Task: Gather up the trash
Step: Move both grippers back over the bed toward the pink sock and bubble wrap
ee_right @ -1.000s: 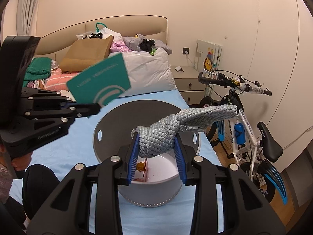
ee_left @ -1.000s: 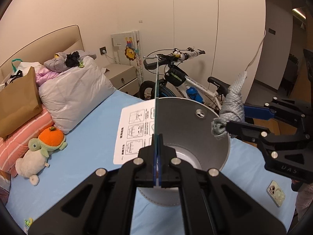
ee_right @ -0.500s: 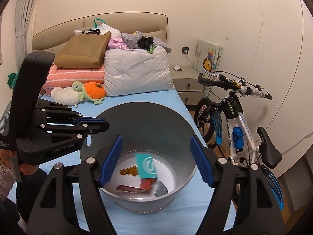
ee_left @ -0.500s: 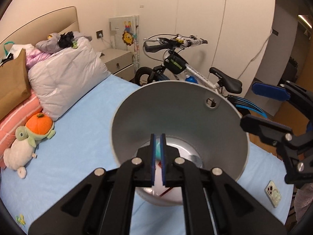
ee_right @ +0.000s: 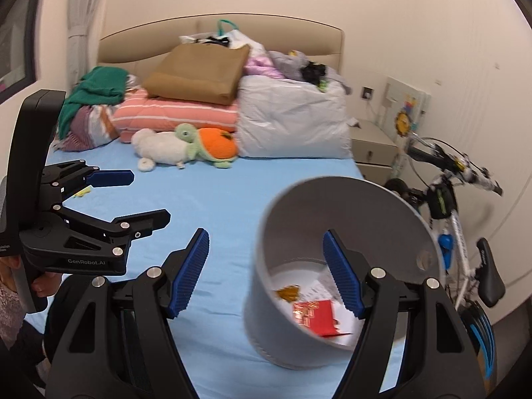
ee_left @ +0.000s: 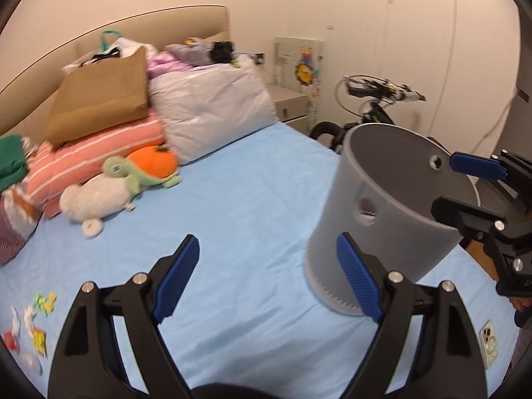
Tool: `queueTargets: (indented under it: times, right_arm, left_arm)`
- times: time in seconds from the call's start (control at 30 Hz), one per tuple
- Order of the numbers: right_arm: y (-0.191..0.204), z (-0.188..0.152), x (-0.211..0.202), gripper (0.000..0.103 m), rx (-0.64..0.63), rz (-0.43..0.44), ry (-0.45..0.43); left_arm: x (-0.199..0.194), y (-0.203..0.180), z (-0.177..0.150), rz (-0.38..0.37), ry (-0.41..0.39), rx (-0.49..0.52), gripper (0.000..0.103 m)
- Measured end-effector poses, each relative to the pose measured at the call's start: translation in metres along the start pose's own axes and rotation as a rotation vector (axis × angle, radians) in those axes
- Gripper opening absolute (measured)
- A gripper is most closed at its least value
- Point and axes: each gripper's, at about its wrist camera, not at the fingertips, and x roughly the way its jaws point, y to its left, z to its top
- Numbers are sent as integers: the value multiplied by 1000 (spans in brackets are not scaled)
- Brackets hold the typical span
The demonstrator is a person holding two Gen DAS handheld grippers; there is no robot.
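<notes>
Seemingly open blue sheet (ee_left: 252, 206) left of bin (ee_left: 392, 219)

"GenRobot.AI" printed white on black body of left gripper (ee_right: 146, 196); no other text legible.

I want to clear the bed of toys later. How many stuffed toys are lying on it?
2. A white plush lies by the striped pillow; a green turtle with an orange shell leans against it, beside the white pillow. Others may hide in the pile behind.
</notes>
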Motion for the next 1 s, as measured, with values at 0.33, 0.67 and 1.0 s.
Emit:
queueTargets:
  times: [0.33,0.67,1.0]
  right_arm:
    - [141,21,24,68,-140,237,-17]
    - [291,24,45,68,-280,467,2]
    - [434,15,71,68,-404,648,54]
  left_arm:
    - [-72,110,-68,211,-9,-177,84]
    - [-143,211,-162,512,22,-338,84]
    - [-211,314,-264,703,64,-585,84]
